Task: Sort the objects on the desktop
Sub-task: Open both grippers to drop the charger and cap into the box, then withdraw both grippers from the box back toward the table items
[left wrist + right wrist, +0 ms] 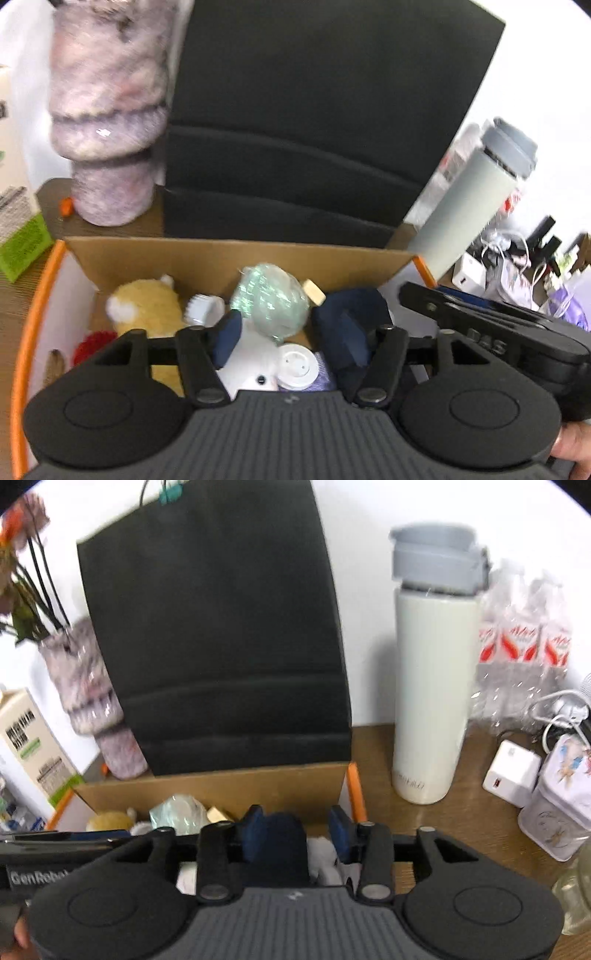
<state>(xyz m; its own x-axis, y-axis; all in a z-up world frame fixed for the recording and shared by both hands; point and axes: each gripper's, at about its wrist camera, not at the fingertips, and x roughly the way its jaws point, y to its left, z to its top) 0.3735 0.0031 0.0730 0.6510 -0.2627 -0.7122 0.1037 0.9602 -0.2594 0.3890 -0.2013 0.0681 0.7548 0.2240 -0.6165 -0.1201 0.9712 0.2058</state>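
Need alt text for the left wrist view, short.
The open left gripper, with blue-padded black fingers, hangs over an orange-rimmed cardboard box holding a yellow plush toy, a green iridescent ball and a white lid. Behind stand a black paper bag and a fuzzy pink-grey vase; a pale green bottle stands right.

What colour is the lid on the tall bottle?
Grey lid, on a cream bottle; clearest in the right wrist view.

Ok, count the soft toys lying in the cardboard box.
2 that I can make out: a yellow plush toy at the left of the cardboard box, and a white plush toy near the middle, partly behind the hand-held gripper. More may be hidden underneath.
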